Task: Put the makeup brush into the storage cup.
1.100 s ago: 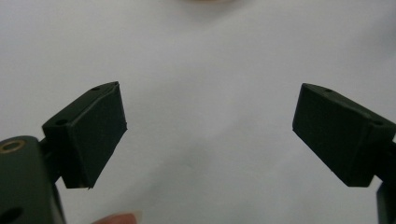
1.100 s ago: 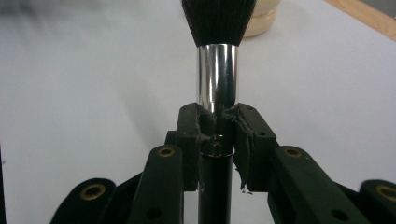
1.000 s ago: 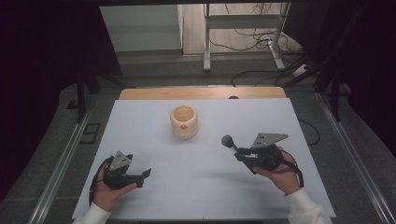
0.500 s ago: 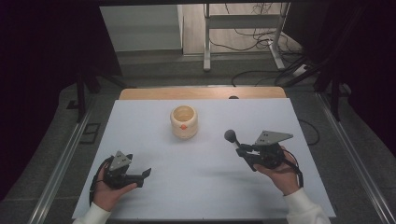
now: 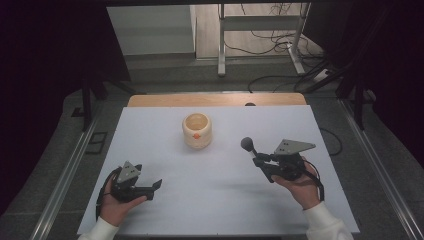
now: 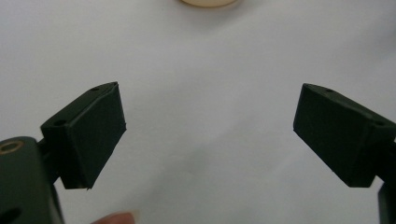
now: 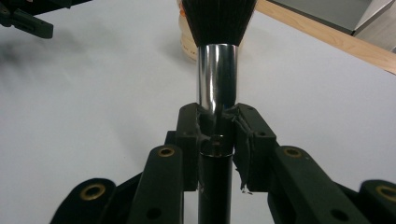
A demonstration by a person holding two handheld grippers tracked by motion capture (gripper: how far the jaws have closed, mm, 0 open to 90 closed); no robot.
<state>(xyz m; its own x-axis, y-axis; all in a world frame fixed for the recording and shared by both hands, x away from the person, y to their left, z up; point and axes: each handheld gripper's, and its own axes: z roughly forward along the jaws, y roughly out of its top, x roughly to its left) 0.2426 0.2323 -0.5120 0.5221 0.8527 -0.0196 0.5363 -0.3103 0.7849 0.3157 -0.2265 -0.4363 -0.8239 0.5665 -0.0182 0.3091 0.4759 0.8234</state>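
Two grippers are in play, but just one carries anything: your right gripper (image 5: 261,161) is pinching a makeup brush with a black handle, polished chrome ferrule and dark dome of bristles (image 5: 248,146), jaws clamped at the joint where handle meets metal, as the right gripper view (image 7: 215,93) makes plain. The brush sits raised over the right half of the matte white tabletop (image 5: 210,200), bristle head aimed toward the small round cream-coloured wooden pot with an orange dot on its side (image 5: 196,130), which stands open-mouthed near the table's centre, well apart from the brush. If the brush is bound for that pot, I would judge the mouth narrow enough to ask for care: bring the brush over the opening, line it up with the mouth, then lower slowly. The chrome is smooth and slippery, so keep the pinch firm. The pot looks light and could tip if you nudge its rim. Your left gripper (image 5: 150,187) rests low on the table's left with jaws spread wide and nothing between them; it could steady the pot.
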